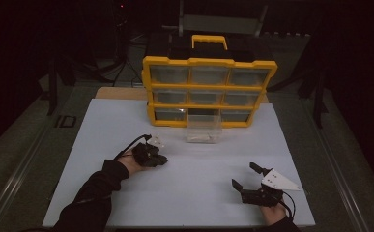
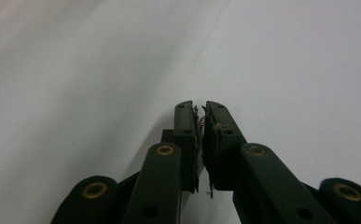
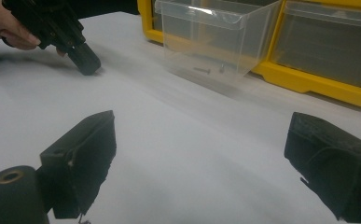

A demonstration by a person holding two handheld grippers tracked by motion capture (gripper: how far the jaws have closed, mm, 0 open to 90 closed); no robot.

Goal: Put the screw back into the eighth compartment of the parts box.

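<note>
My left gripper (image 1: 163,159) rests low on the white table sheet (image 1: 189,188), left of centre, pointing right. In the left gripper view its jaws (image 2: 201,105) stand almost together, pinching a small threaded screw (image 2: 200,123) between the pads. The right gripper view shows this gripper (image 3: 87,63) tip-down on the sheet, held by a hand. My right gripper (image 1: 243,174) sits near the front right edge, open, with nothing between its fingers (image 3: 201,140). A clear plastic drawer (image 1: 204,129) stands on the sheet before the yellow organizer (image 1: 208,62); two small screws (image 3: 201,70) lie inside this drawer (image 3: 215,42).
The yellow organizer with clear drawers stands upright at the back of the table, one bottom-middle slot empty. Its yellow frame (image 3: 308,79) lies beyond my right gripper. The surroundings are dark, with metal rails along both table sides.
</note>
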